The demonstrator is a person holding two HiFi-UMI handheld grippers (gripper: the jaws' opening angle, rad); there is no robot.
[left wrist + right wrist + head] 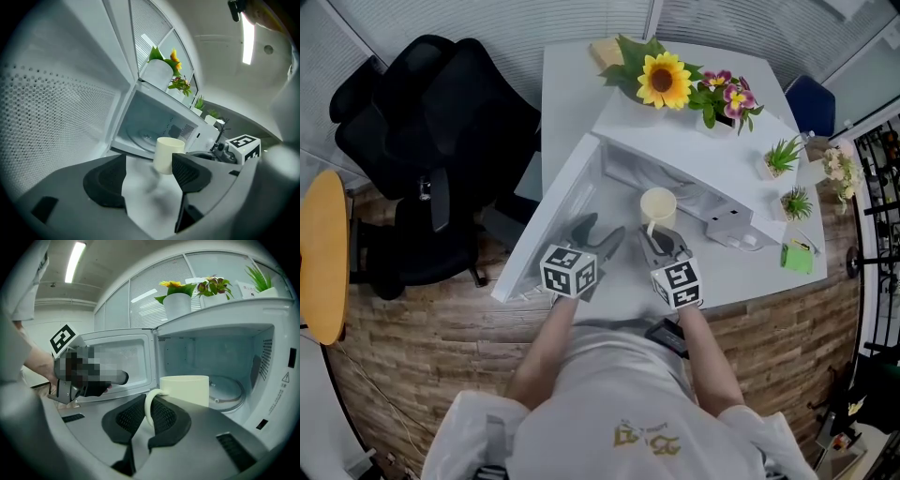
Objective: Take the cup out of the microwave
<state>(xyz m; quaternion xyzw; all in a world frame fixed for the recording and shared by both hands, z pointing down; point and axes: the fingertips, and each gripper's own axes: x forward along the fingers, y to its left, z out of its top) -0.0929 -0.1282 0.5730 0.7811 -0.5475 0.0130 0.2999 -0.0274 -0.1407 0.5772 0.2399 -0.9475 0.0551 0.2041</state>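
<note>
Nearest, the person's forearms (546, 342) lead out to both tools over the white table (623, 295). Right tongs (147, 401) are clamped on the handle (149, 409) of the cream cup (185, 390), dark pads pinching the loop from both sides, with the cup's body just ahead of their tips. Left tongs (149, 180) stand beside them with the jaws apart and only bare tabletop between; they grip nothing. The cup shows farther ahead, through their gap.

By my reading the cup is at or just outside the mouth of the white microwave (675, 141), past the sill and well clear of the glass turntable (227, 392) beyond it. Whether its base rests on the table or hangs just above it I cannot tell. Beyond the left tongs, the door (553, 220) stands swung wide. Farthest off, a sunflower (664, 81) sits on top of the oven.

So the grasp and most of the withdrawal look done. What is left seems to be setting the cup down clear of the oven and letting go.
</note>
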